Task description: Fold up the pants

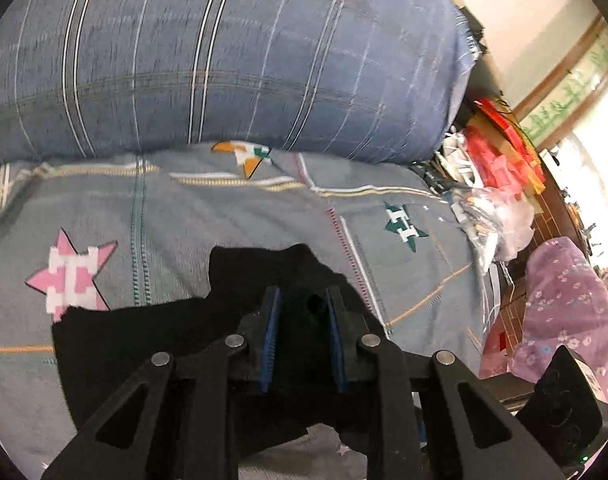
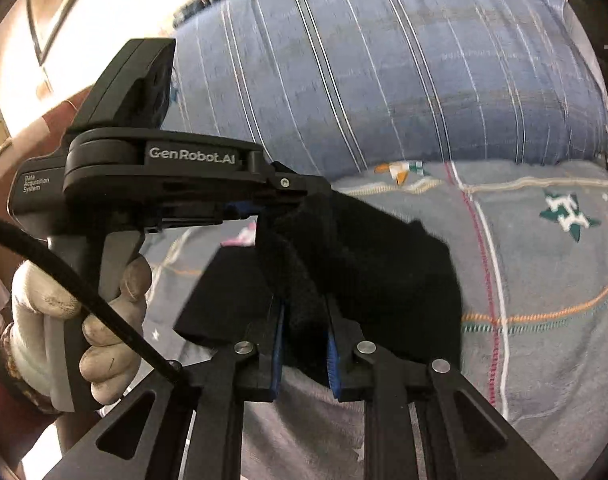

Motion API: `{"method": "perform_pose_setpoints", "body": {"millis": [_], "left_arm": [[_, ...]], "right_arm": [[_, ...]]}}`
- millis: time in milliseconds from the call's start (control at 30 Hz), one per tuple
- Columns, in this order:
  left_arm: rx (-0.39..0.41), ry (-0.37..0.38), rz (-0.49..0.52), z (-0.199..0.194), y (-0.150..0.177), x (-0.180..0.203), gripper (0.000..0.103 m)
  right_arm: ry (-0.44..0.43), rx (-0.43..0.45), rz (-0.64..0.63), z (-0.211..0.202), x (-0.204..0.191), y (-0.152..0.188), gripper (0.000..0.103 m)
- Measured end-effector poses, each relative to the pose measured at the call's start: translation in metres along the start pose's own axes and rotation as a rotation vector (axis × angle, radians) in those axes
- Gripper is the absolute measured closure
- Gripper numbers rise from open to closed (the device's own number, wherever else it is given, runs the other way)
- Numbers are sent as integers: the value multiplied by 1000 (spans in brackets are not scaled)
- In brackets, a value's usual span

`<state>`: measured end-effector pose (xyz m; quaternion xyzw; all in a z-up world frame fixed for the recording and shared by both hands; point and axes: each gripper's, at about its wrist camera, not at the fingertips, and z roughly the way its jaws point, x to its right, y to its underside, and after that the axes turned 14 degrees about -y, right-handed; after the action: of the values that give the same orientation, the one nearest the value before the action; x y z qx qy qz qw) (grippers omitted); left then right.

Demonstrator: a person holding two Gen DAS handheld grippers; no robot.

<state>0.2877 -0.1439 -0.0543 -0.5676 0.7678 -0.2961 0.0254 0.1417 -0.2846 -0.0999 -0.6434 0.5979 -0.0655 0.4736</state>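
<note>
The black pants [image 1: 144, 344] hang bunched above a grey bedsheet [image 1: 184, 220] printed with stars. My left gripper [image 1: 302, 294] is shut on a fold of the black cloth, which fills the gap between its blue pads. My right gripper [image 2: 302, 300] is shut on another thick fold of the pants [image 2: 383, 272]. In the right wrist view the left gripper [image 2: 282, 196] is close ahead on the left, held by a gloved hand [image 2: 64, 320], clamping the same bunch of cloth. The two grippers are close together.
A large blue striped pillow or rolled quilt [image 1: 224, 60] lies across the far side of the bed. At the right are a cluttered pile of red and clear bags [image 1: 491, 168] and a purple flowered sleeve [image 1: 563, 312].
</note>
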Motion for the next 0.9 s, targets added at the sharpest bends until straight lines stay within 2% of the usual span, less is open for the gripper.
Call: {"method": "perform_pose_setpoints", "body": {"millis": [67,167,333,433,500,633,700,767,800,833,867,900], "left_arm": [[4,14,-6,1,-6,5,82],[35,42,55,-5,-26,46,84],[75,85,247,-5,-58,157,84],[73,117,362,9,-66,220,93],[51,127,419,25,-64,252,93],[-12,97,475,60,-48,274,93],[-28,65,467,70,-43,266,93],[-46,18,444,79,-42,249,93],[-53,-8,436,82,-43,240,92],[-59,-20,436,85,-43,233,91],[-68,-33,437,88,-45,229,86],[-78,-41,439,92,-46,225,79]], "right_arm": [[-1,11,30,-4,13,-2,85],[18,90,57,-31,25,-14,85],[137,254,86,-100,59,-30,85],[170,327,151,-130,93,-28,86],[186,354,188,-140,112,-26,95],[180,358,247,-143,141,-10,99],[145,343,255,-142,147,-1,99],[153,367,298,-150,155,9,98],[137,376,350,-153,164,17,95],[112,387,403,-157,173,26,83],[100,398,445,-158,178,35,63],[96,408,501,-160,185,46,54]]}}
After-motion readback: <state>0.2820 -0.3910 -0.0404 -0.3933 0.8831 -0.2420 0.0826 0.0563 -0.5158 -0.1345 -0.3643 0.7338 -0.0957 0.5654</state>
